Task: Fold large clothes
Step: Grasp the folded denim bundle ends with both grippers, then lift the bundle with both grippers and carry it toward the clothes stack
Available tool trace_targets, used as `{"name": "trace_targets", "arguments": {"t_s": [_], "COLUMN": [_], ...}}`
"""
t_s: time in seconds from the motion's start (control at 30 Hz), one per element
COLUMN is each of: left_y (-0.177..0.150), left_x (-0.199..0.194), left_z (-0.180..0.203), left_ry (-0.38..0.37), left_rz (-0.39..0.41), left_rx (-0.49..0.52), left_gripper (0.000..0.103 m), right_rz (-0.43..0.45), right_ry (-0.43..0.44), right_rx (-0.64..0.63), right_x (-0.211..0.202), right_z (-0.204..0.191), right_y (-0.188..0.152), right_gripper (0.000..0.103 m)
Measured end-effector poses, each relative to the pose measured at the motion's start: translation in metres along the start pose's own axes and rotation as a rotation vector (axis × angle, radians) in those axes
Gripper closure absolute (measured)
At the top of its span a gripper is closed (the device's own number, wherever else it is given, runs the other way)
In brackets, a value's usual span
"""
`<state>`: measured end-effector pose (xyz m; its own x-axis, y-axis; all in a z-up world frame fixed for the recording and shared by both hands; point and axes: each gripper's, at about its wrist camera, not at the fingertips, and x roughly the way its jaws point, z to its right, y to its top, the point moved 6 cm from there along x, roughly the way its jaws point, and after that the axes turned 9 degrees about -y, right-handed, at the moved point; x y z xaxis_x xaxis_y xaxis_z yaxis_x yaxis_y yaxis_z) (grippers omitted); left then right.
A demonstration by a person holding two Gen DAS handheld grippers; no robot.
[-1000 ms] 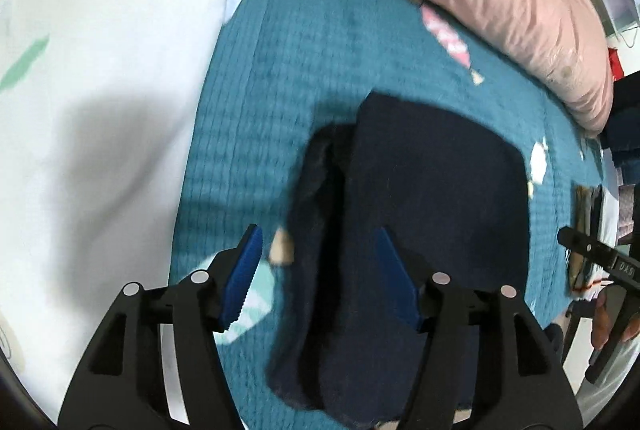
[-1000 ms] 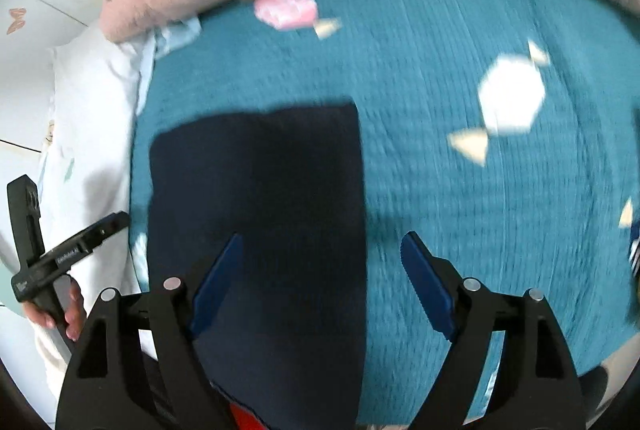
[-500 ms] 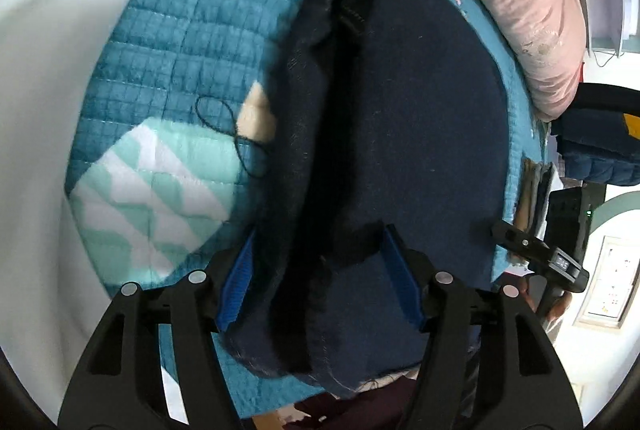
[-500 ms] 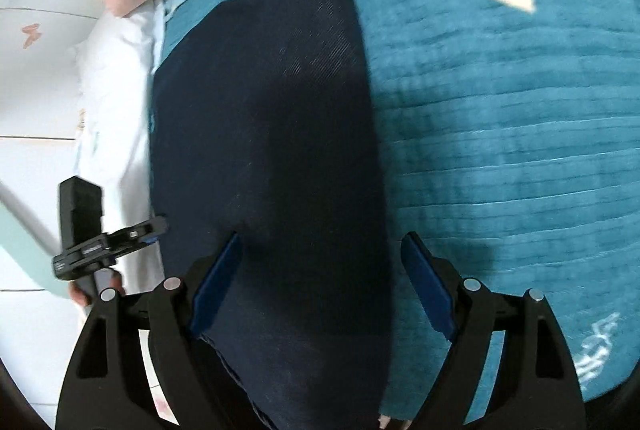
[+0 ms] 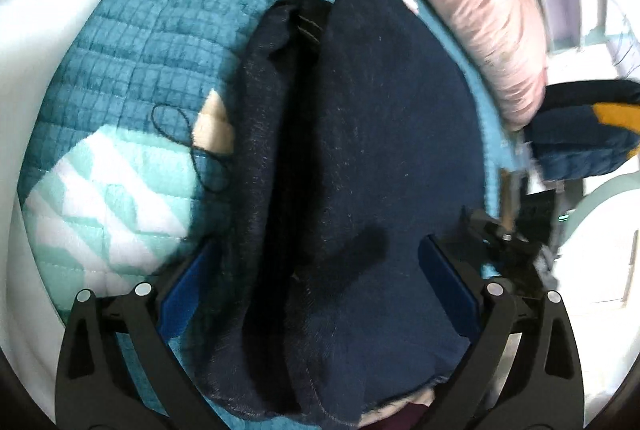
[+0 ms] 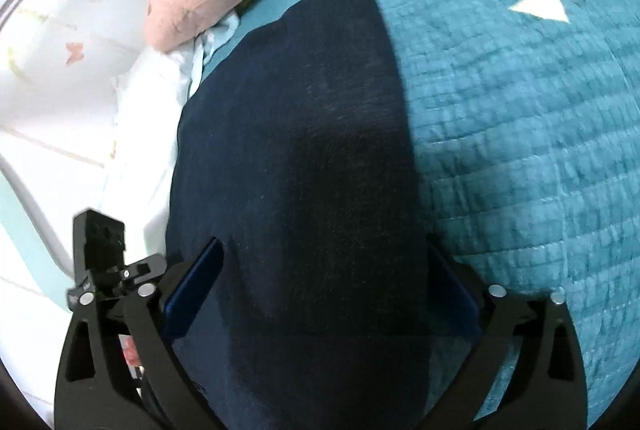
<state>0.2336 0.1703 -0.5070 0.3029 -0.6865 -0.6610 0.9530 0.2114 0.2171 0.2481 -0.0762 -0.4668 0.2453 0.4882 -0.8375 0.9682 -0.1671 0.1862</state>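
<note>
A folded dark navy garment (image 5: pixel 372 157) lies on a teal quilted bedspread (image 5: pixel 160 41). It also fills the middle of the right wrist view (image 6: pixel 304 157). My left gripper (image 5: pixel 316 282) is open, its blue pads (image 5: pixel 180 290) standing on either side of the garment's near end, with stacked layers between them. My right gripper (image 6: pixel 316 290) is open too, straddling the garment's near right edge; its right pad is partly hidden by the cloth. Each gripper shows at the edge of the other's view.
A long pink pillow (image 5: pixel 480 1) runs along the far side of the bed. White bedding (image 6: pixel 136 109) lies at the left. A navy and orange item (image 5: pixel 584 125) sits at the right. A loose dark thread (image 5: pixel 188 145) lies on the quilt.
Both grippers have dropped down and moved in close over the garment's near end. Their open jaws now straddle the cloth, and the left jaws stand wider than half a second ago.
</note>
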Motion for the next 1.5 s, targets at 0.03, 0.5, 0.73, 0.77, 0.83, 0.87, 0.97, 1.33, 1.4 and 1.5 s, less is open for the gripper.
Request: {"name": "trace_targets", "arguments": {"t_s": [0.03,0.5,0.73,0.77,0.83,0.87,0.97,1.33,1.4,1.5], "left_y": [0.003,0.003,0.005,0.007,0.010,0.011,0.008,-0.010,-0.018,-0.026], "left_x": [0.006,-0.007,0.012,0.015,0.021,0.025,0.025,0.004,0.002,-0.003], "left_z": [0.002,0.042,0.004,0.004,0.013,0.015,0.023,0.069,0.076,0.092], "left_ry": [0.037,0.019,-0.006,-0.037,-0.113,-0.082,0.090,-0.004,-0.021,-0.044], "left_rz": [-0.008,-0.031,-0.048,-0.042,-0.030,-0.027,-0.054,-0.013,-0.007,0.011], "left_rx": [0.015,-0.004,-0.100,-0.114,-0.111,-0.105,-0.006,0.057,0.048,0.064], "left_gripper": [0.005,0.076,0.049,0.031,0.014,0.016,0.054,0.081,0.081,0.081], "right_rz": [-0.012,-0.060,-0.078,-0.092,-0.101,-0.099,-0.090,-0.050,-0.043,-0.034], "right_ry": [-0.020,0.018,-0.018,-0.026,-0.052,-0.040,-0.035,-0.003,-0.009,-0.006], "right_rx": [-0.019,-0.018,-0.054,-0.028,-0.037,-0.019,-0.007,-0.125,-0.142,-0.140], "right_x": [0.003,-0.023,-0.013,-0.004,0.010,0.015,0.014,-0.036,-0.043,-0.058], "right_z": [-0.003,-0.022,-0.026,-0.022,-0.019,-0.019,-0.022,-0.061,-0.062,-0.056], "right_y": [0.001,0.005,0.004,0.004,0.002,0.002,0.003,0.006,0.006,0.007], "right_gripper": [0.007,0.059,0.049,0.043,0.039,0.038,0.045,0.063,0.063,0.063]}}
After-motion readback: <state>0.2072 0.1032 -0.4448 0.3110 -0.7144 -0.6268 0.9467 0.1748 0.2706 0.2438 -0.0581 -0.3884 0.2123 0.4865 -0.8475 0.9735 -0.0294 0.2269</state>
